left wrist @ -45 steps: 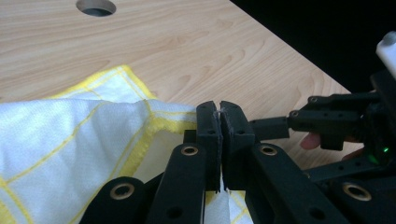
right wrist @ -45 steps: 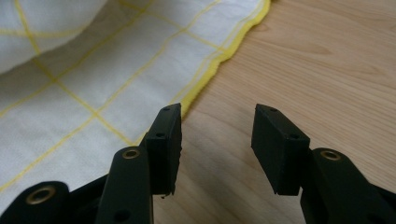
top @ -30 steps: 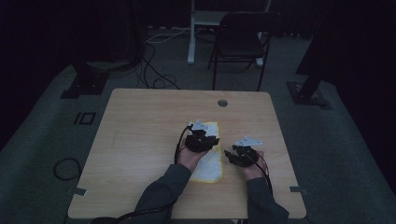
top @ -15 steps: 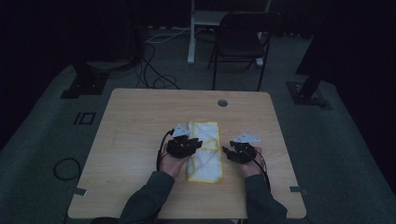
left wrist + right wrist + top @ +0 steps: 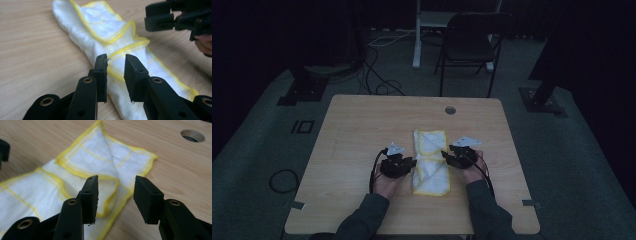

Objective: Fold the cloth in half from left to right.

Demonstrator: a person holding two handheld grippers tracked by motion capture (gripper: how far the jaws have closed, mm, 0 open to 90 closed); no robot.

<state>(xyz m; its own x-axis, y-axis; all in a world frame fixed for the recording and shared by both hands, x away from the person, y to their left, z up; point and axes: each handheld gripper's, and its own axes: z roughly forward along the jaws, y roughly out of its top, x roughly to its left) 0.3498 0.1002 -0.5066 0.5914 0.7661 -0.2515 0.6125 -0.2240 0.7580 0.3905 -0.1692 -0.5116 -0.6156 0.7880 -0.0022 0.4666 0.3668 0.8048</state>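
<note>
A white cloth [image 5: 430,162] with yellow edging lies folded into a long strip in the middle of the wooden table [image 5: 357,130]. My left gripper [image 5: 412,163] sits at the strip's left edge. In the left gripper view its jaws [image 5: 115,65] stand apart just above the cloth [image 5: 100,27], pinching nothing. My right gripper [image 5: 444,155] is at the strip's right edge. Its jaws [image 5: 116,187] have just been closing a little, and they stand wide over a folded yellow corner of the cloth [image 5: 92,157] without gripping it. The right gripper [image 5: 160,18] also appears far off in the left gripper view.
A round cable hole [image 5: 450,110] is in the table near its far edge, also seen as the hole [image 5: 192,135] in the right gripper view. A black chair [image 5: 472,45] stands beyond the table. Cables lie on the dark floor.
My left gripper has slid off the top of the cloth, leftward and toward the person, to its left edge. More of the cloth is uncovered. The right gripper has shifted slightly.
</note>
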